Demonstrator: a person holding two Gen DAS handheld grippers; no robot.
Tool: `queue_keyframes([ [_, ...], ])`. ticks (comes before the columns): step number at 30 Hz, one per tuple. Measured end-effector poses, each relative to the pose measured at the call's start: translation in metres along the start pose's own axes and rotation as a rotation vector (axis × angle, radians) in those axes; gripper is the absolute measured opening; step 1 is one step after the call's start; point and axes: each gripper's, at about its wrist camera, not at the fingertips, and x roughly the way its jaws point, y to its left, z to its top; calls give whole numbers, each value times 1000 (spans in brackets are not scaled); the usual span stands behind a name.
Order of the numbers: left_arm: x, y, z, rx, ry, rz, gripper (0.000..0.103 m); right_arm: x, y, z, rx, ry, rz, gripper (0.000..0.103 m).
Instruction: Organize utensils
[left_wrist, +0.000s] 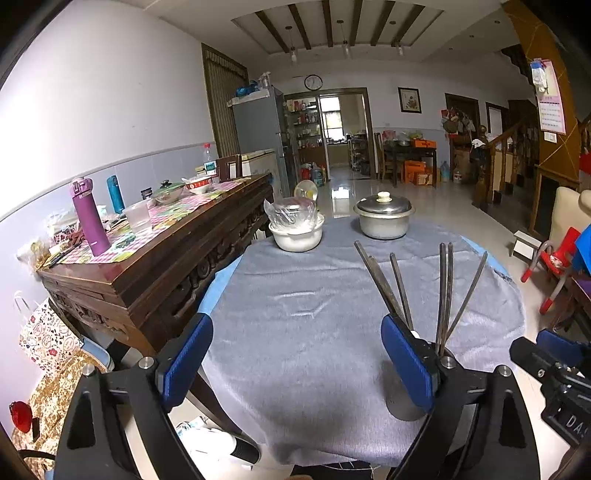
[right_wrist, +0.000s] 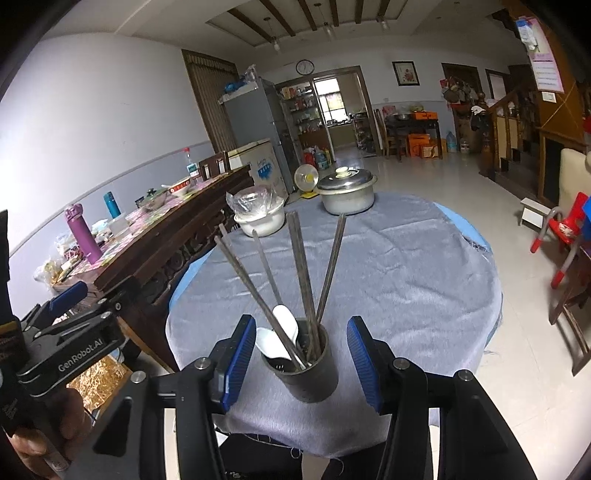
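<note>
A dark metal utensil cup (right_wrist: 308, 373) stands near the front edge of the round table. It holds several dark chopsticks (right_wrist: 301, 266) and two white spoons (right_wrist: 284, 325). My right gripper (right_wrist: 301, 363) is open, its blue pads either side of the cup without touching it. My left gripper (left_wrist: 297, 363) is open and empty over the grey cloth, left of the cup (left_wrist: 404, 406), which sits behind its right finger with the chopsticks (left_wrist: 443, 291) sticking up.
The table's grey cloth (left_wrist: 303, 295) carries a white bowl with a plastic-wrapped dish (left_wrist: 295, 225) and a lidded metal pot (left_wrist: 384, 218) at the far edge. A cluttered wooden sideboard (left_wrist: 159, 254) stands to the left. A red chair (right_wrist: 565, 232) is at right.
</note>
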Motion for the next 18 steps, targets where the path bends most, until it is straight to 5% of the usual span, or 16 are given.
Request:
queue_keyframes([
  [18, -5, 10, -8, -21, 4, 27, 93, -5, 7, -9, 35, -13, -45, 58],
])
